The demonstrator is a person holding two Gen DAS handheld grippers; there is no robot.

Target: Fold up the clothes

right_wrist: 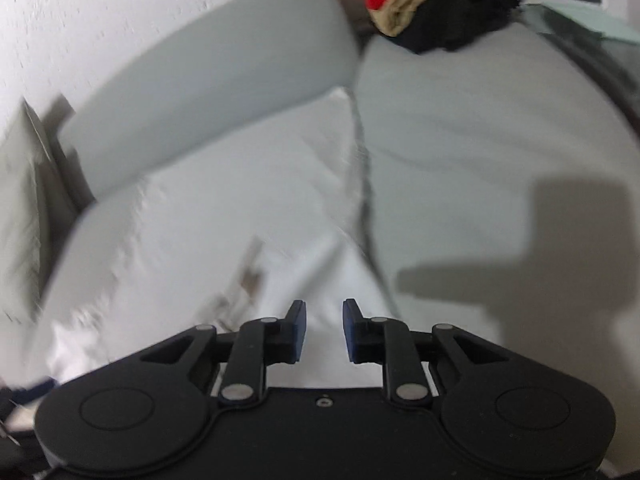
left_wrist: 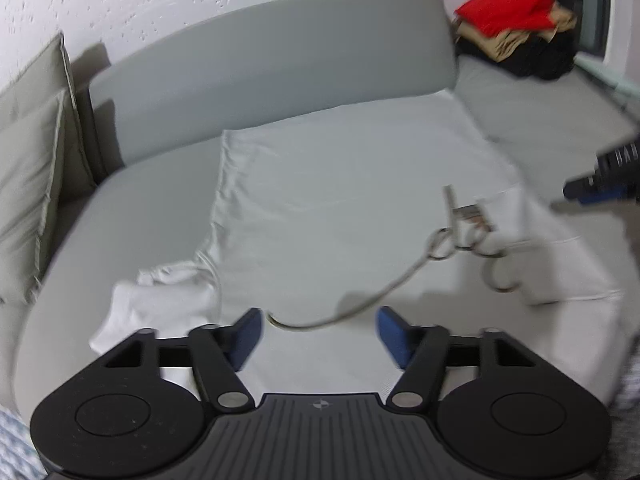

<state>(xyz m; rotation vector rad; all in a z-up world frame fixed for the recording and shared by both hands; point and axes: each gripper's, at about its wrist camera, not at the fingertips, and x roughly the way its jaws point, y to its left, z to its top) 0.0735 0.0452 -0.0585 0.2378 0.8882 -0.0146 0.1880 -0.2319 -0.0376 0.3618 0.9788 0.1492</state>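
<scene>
Lying spread flat on the grey sofa seat point(left_wrist: 160, 184), the white garment point(left_wrist: 340, 184) reaches from the backrest point(left_wrist: 260, 68) toward the front edge, with a bunched fold of white cloth point(left_wrist: 160, 300) at its near left corner and a grey drawstring point(left_wrist: 360, 304) looping across its right half. The left claw point(left_wrist: 319, 334) hangs just above the garment's near edge, its blue-padded jaws apart with nothing between them. The right claw point(right_wrist: 324, 330) hovers over the garment's right side, jaws only narrowly apart and gripping nothing; its tip also shows at the left camera's right edge. A beige cushion point(left_wrist: 28, 184) leans at the sofa's left end. A pile of red, tan and black clothes point(left_wrist: 516, 36) sits well apart on the far right seat.
</scene>
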